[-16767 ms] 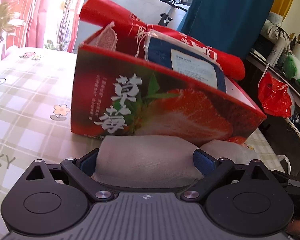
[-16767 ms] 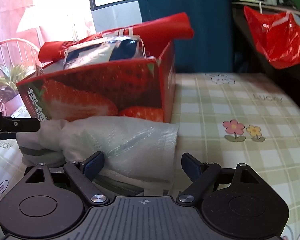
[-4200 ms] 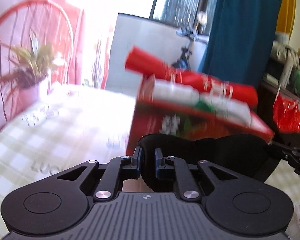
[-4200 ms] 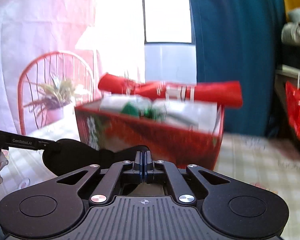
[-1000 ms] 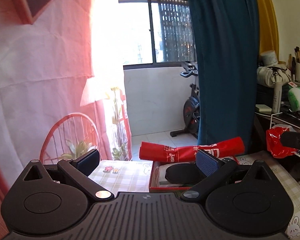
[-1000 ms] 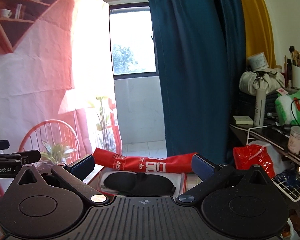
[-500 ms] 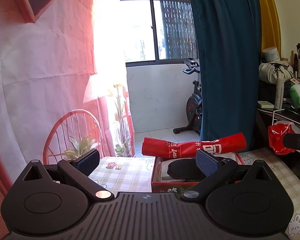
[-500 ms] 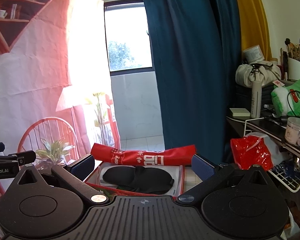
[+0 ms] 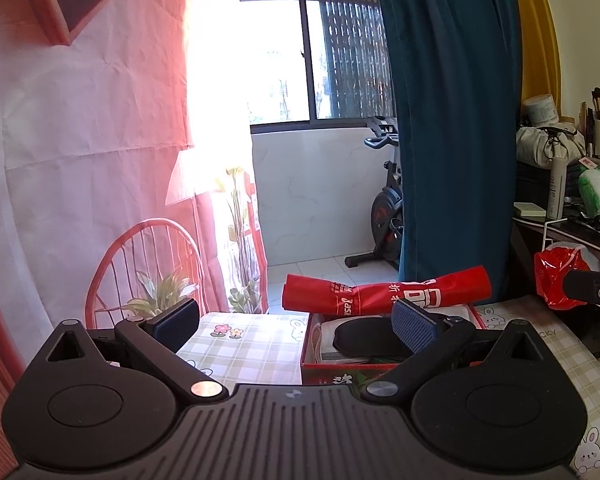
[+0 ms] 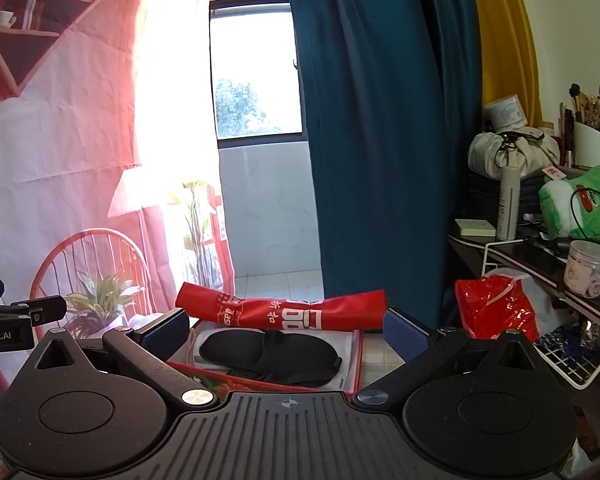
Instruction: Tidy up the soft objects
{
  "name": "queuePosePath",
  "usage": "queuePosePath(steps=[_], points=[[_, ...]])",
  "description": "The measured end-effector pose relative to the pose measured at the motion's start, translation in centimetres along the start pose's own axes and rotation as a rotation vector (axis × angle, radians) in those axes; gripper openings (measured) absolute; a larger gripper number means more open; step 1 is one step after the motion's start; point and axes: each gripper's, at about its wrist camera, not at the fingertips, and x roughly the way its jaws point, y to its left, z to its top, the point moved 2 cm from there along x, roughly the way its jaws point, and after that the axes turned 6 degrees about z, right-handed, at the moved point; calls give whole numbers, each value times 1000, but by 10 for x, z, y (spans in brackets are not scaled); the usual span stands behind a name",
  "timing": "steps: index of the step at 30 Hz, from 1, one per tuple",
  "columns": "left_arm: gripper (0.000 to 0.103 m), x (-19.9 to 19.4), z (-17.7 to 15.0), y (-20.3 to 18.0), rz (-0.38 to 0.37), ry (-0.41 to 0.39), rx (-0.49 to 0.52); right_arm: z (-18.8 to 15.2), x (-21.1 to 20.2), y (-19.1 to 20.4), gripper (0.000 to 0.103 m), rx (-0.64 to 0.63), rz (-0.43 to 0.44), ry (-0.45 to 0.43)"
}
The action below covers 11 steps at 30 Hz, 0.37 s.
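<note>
1. Eye mask [image 10: 270,356], black and soft, lies flat on top of the pale folded items inside the red box [image 10: 356,364]. In the right wrist view it sits at 6 o'clock from the red roll.
2. Red roll [image 10: 284,312] rests across the far rim of the box, both ends overhanging the walls.
3. Box stands on the checked tablecloth [image 9: 236,344]. In the left wrist view it is at 3 o'clock of frame centre, mask [image 9: 364,338] visible on top.
4. Left gripper [image 9: 296,322]: fingers spread wide, nothing between them, raised well above the table and well apart from the box.
5. Right gripper [image 10: 286,330]: fingers also spread wide, empty, held high, box framed between the pads.
6. Step, my read: the mask placement looks done, both tools clear of the box. Either task end or a search for the next soft item.
7. No other loose soft item shows on the table in either view. The edges are hidden by the gripper bodies.
8. Next move, if any: tilt the cameras down to scan the table before committing to a reach. Keep the fingers apart on approach.
9. Risk: the overhanging roll could get knocked off by any low pass over the box.
</note>
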Motion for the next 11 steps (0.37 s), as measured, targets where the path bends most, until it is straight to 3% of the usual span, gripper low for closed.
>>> queuePosePath(steps=[11], points=[[103,-1,-2,0,-5,-10,14,-1,1,-1,103,-5,1,4]])
